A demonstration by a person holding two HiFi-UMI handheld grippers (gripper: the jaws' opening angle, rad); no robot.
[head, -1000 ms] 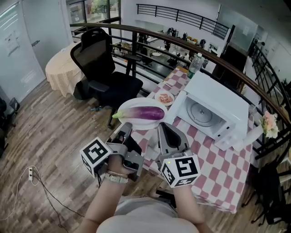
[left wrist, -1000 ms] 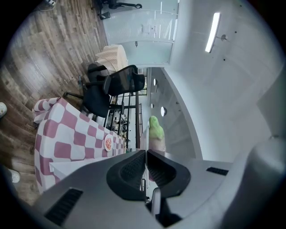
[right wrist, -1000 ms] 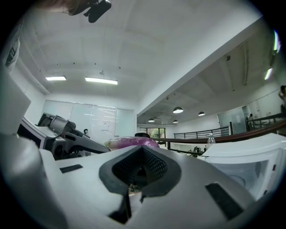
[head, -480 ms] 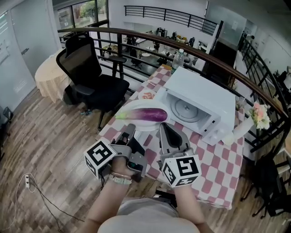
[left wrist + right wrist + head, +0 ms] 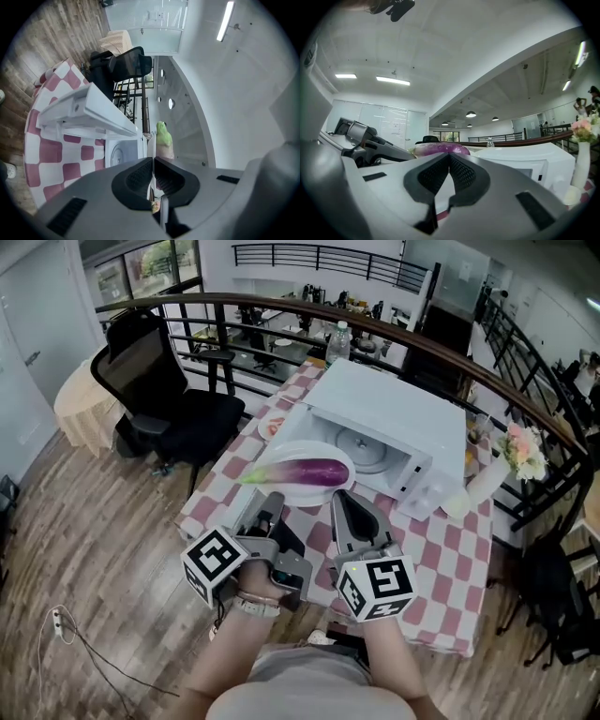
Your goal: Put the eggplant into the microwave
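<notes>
Square table (image 5: 450, 587) under a red-and-white checked cloth filled the middle of the head view. A black mesh office chair (image 5: 159, 390) stood off it at 10 o'clock. The boxy white microwave (image 5: 394, 409) sat on the far half of the table, door open, with the glass turntable (image 5: 361, 442) showing inside.

The round white ceramic plate (image 5: 292, 497) was in the air at the table's near-left edge. It was carried from its 6 o'clock rim by both tools. The long purple eggplant with a green stem (image 5: 314, 472) lay across it, stem toward 9 o'clock, not yet inside.

The left gripper (image 5: 271, 502) was pinched tight on the plate's rim, with the thin white edge between its pads. The right gripper (image 5: 345, 504) was clamped on the same rim just beside it.

Change: a second ago the plate hung well short of the microwave, out at its 8 o'clock. Now the plate's 2 o'clock rim overlapped the open mouth in the head view, and the table had drawn nearer.

Judgement: approach nearly done, and the next step is to slide the plate level into the cavity. The risks are clipping the opening's edge or tilting the plate so the eggplant rolls.
</notes>
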